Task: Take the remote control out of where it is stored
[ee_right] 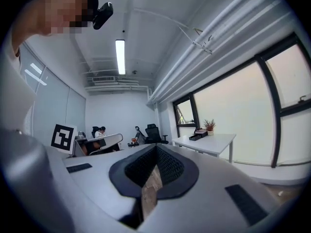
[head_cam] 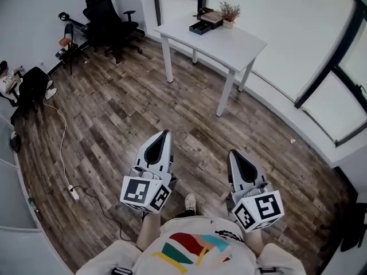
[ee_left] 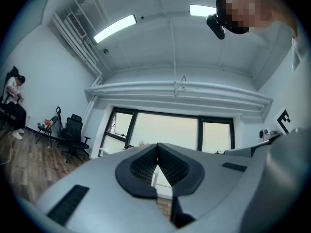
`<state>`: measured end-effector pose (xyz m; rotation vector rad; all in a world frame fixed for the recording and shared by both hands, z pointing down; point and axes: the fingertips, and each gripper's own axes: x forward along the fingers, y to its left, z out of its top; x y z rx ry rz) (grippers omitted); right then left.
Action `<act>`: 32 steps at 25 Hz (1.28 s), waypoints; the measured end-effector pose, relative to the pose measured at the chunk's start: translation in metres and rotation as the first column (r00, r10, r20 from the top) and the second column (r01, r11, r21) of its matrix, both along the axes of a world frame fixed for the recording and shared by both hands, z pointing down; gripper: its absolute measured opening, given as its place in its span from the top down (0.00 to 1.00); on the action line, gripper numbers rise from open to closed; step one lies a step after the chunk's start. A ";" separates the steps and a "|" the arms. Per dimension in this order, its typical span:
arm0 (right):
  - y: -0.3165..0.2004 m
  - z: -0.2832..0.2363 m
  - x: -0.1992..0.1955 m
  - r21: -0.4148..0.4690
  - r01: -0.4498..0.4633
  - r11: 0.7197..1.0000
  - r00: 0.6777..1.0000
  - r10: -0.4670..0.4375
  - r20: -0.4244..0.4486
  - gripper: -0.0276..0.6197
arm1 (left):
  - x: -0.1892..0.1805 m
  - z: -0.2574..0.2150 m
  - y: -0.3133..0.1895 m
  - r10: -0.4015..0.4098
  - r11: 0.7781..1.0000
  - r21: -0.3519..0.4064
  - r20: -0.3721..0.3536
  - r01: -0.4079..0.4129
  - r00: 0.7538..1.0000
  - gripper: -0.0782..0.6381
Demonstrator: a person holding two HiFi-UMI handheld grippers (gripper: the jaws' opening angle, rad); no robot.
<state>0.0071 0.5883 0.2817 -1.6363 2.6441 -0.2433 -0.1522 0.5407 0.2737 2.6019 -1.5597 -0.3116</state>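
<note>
No remote control shows in any view. A white table (head_cam: 229, 42) stands ahead by the window wall and carries a dark open box (head_cam: 200, 27), a brown box (head_cam: 211, 16) and a small potted plant (head_cam: 229, 11). My left gripper (head_cam: 167, 133) and right gripper (head_cam: 233, 153) are held side by side over the wooden floor, well short of the table and pointing toward it. Both are shut with nothing between the jaws. The left gripper (ee_left: 157, 145) faces the windows. Beyond the right gripper (ee_right: 156, 147) I see the table (ee_right: 209, 141) with the plant (ee_right: 210, 125).
A black office chair (head_cam: 106, 19) stands at the back left, next to a stool with gear. A black bag (head_cam: 31, 85) and a white cable with a power strip (head_cam: 73, 192) lie on the floor at the left. A seated person (ee_right: 102, 131) is far off.
</note>
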 end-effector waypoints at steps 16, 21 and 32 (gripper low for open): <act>-0.132 -0.001 -0.030 0.053 0.070 0.996 0.995 -0.066 -0.070 0.96 | -0.001 -0.005 -0.107 -0.002 1.000 0.013 0.000 0.002 1.000 0.88; -0.185 -0.008 -0.011 0.105 0.018 0.994 0.998 -0.012 -0.063 0.96 | -0.004 0.001 -0.157 -0.042 0.999 -0.010 0.083 0.043 0.996 0.88; -0.348 0.005 0.037 0.088 0.003 0.996 1.000 -0.002 -0.005 0.96 | 0.034 -0.009 -0.317 -0.049 0.998 0.035 0.087 0.046 0.995 0.88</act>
